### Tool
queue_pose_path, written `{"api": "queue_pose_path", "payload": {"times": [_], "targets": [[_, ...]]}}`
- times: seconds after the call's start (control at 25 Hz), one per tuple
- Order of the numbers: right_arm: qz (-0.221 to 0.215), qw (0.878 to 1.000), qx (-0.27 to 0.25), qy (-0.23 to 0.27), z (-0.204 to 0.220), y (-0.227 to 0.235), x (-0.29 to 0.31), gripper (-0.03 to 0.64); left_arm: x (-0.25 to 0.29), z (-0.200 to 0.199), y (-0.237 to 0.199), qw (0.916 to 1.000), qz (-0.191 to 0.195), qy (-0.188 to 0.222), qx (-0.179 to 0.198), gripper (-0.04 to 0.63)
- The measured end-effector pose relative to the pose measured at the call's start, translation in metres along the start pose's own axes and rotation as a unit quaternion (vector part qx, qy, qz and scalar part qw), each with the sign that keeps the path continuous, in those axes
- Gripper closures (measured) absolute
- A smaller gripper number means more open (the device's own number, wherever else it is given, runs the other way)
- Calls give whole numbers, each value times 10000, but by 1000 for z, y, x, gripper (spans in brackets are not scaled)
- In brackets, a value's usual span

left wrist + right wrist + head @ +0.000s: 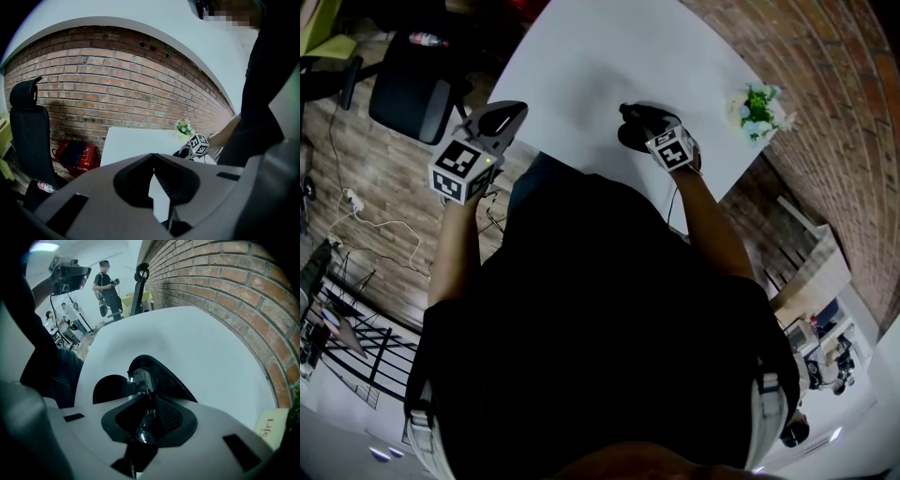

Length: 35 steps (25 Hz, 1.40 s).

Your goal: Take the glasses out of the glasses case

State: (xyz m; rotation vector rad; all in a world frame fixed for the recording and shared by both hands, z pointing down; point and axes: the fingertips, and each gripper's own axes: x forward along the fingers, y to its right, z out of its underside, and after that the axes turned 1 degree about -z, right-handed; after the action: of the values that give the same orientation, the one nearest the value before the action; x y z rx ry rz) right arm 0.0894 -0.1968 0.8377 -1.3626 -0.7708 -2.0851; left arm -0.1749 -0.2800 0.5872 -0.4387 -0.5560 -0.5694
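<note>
My right gripper (149, 399) is shut on the glasses (142, 379): one clear lens shows just past the fingertips and another lies between the jaws. Right under them on the white table (609, 56) lies the black glasses case (174, 380), open, its two halves spread apart. In the head view the right gripper (639, 120) hangs over the table's near edge, and the case is a dark shape (630, 138) beneath it. My left gripper (514, 111) is held off the table's left edge, jaws together on nothing; its tips (153, 157) meet in the left gripper view.
A small potted plant (757, 108) stands at the table's right edge by the brick wall (825, 84). A black office chair (412, 94) stands left of the table. Red bags (75, 154) sit on the floor at the wall. People stand far off (107, 284).
</note>
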Motion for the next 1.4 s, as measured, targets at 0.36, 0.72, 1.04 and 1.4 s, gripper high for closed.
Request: {"api": "queue_pose_path", "payload": {"times": [0.36,0.72,1.04,1.4], "targets": [[27,10000,-92,-28,1,0,2,545,0,2,3,10000,5,-10,-9,584],[36,9998,-206,-26,2,0,3,554,2,6,6,9999,32,-114,-113,584],[49,9995,-297,-5,0,-2,4,566,3,1,9,10000,46,-65,-29,584],[22,9994,-342,-5,4,-4,5,575,0,0,16,10000,30,-66,-2,585]]}}
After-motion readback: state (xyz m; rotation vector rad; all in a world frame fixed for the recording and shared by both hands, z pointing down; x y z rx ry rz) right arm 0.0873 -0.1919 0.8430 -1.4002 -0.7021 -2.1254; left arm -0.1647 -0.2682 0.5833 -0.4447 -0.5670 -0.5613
